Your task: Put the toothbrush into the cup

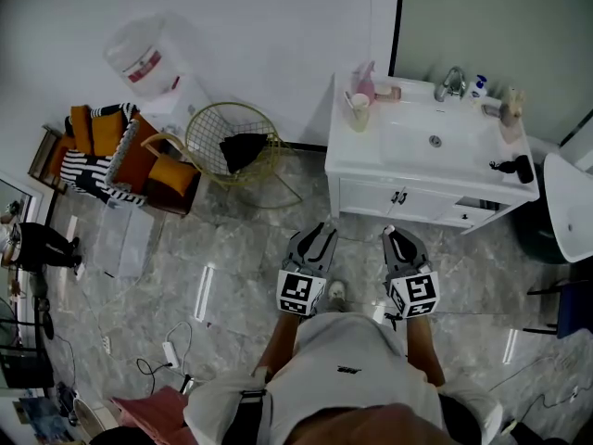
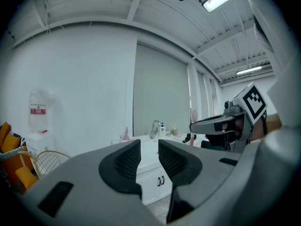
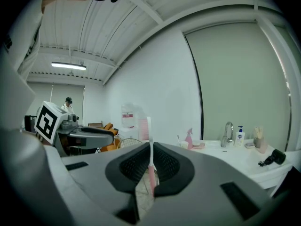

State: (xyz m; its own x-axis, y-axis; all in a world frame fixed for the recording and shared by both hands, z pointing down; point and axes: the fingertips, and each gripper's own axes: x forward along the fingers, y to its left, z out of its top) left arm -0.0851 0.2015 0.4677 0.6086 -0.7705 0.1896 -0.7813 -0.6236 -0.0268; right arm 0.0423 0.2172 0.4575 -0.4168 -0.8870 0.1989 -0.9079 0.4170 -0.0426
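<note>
My right gripper [image 1: 397,236] is shut on a toothbrush [image 3: 150,147] with a pink handle and a white head; it stands upright between the pads, and its top shows as a toothbrush tip [image 1: 390,230] in the head view. My left gripper [image 1: 324,228] is level beside it, open, with a narrow gap and nothing in it [image 2: 149,147]. A white cup [image 1: 358,110] stands at the left end of the white vanity counter [image 1: 371,151], well ahead of both grippers. In the right gripper view the cup [image 3: 184,144] is small, beside a pink spray bottle [image 3: 189,138].
The vanity has a basin, a faucet [image 1: 451,83], a soap bottle [image 1: 477,85] and a black hair dryer [image 1: 514,166]. A gold wire chair [image 1: 232,142], an orange striped armchair [image 1: 120,156] and a water dispenser [image 1: 153,63] stand at the left. A power strip [image 1: 171,352] and cables lie on the floor.
</note>
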